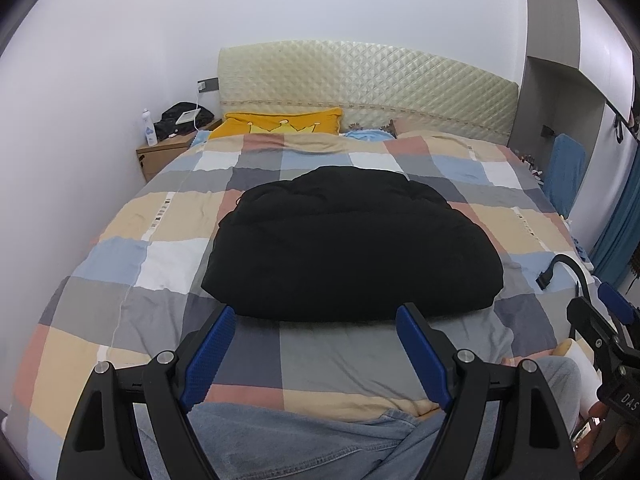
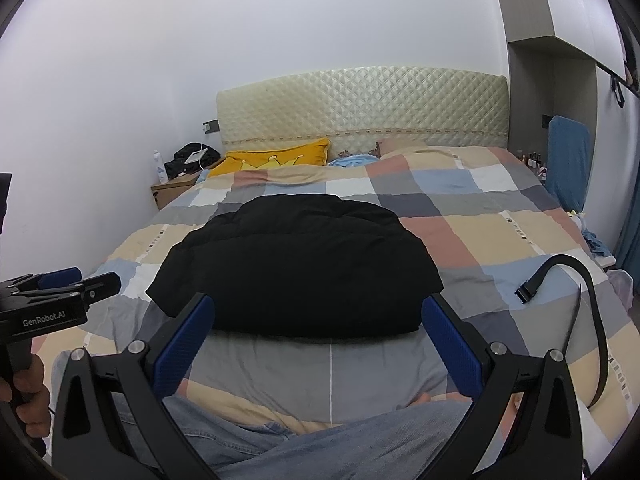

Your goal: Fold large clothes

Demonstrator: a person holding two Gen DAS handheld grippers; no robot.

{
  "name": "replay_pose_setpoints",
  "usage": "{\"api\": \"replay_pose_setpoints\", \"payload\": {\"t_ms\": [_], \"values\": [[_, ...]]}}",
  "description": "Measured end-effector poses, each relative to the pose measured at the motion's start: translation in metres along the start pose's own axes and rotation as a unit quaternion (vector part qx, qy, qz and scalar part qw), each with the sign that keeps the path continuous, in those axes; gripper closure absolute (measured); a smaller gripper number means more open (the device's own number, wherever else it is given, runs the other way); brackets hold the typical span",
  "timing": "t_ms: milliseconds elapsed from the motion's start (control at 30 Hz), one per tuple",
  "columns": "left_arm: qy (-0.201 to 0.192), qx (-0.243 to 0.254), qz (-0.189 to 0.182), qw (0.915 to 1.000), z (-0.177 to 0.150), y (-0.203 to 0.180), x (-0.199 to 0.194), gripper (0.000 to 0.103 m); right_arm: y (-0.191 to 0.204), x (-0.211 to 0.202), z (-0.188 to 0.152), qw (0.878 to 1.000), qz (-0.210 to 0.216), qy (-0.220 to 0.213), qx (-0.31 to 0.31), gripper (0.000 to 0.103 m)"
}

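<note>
A black padded garment lies folded into a thick rounded bundle on the checked bedspread, in the middle of the bed. My left gripper hovers just short of its near edge, blue pads wide apart and nothing between them. My right gripper is held the same way, open and empty, its tips framing the bundle's near edge without touching it. Each gripper shows at the side of the other's view, the right one and the left one.
A person's legs in blue jeans lie on the bed below the grippers. A black strap with a buckle lies at the right. A yellow pillow, quilted headboard and a wooden nightstand stand at the back.
</note>
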State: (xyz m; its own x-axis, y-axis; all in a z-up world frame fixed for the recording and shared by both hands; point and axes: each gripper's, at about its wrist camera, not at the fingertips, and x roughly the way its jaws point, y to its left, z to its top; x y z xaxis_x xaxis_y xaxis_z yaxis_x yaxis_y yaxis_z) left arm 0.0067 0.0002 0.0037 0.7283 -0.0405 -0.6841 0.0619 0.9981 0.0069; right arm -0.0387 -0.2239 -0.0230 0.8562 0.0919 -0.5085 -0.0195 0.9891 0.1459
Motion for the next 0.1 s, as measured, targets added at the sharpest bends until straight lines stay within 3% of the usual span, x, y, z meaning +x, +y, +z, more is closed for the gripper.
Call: {"api": "replay_pose_setpoints", "payload": {"t_ms": [100], "values": [[0.000,0.000,-0.001,1.0000,-0.0005,0.0001,-0.0003,0.021,-0.0001,0.0000,0.0002,1.000,0.001,-0.001,0.001,0.000]]}}
